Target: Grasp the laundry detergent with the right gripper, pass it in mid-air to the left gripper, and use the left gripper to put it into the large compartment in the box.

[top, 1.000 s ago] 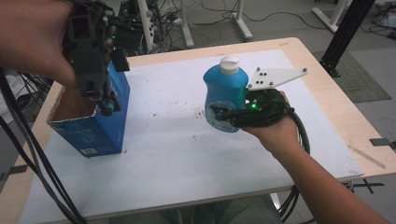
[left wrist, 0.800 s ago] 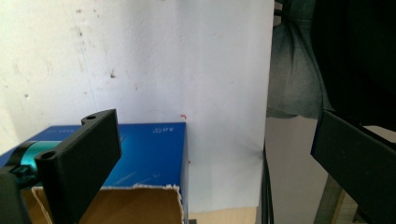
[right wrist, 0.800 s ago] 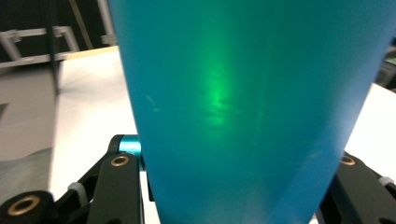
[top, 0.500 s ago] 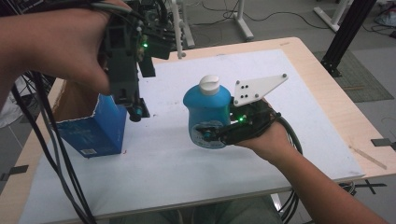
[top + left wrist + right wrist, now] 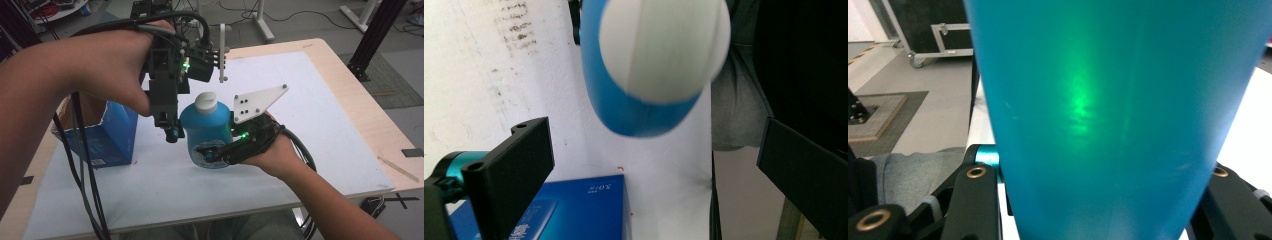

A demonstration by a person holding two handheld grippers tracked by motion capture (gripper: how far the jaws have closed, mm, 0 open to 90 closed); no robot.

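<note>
A blue bottle (image 5: pixel 206 134) with a white cap (image 5: pixel 205 102) is held upright above the white sheet. My right gripper (image 5: pixel 221 152) is shut on its lower body, and in the right gripper view the bottle (image 5: pixel 1118 110) rises between the two black jaws. My left gripper (image 5: pixel 172 128) points down beside the bottle's left shoulder, close to the cap. In the left gripper view it (image 5: pixel 651 137) stands open, with the blurred cap (image 5: pixel 664 47) beyond and between the wide-spread jaws, not touching them.
An open blue carton (image 5: pixel 107 135) stands at the left of the white sheet (image 5: pixel 310 100), and its top (image 5: pixel 574 210) appears below the left jaws. The wooden table edge (image 5: pixel 385 130) runs along the right. Cables trail from both grippers.
My left gripper has swung right from over the carton to beside the bottle's cap. My right gripper has carried the bottle left and nearer to me.
</note>
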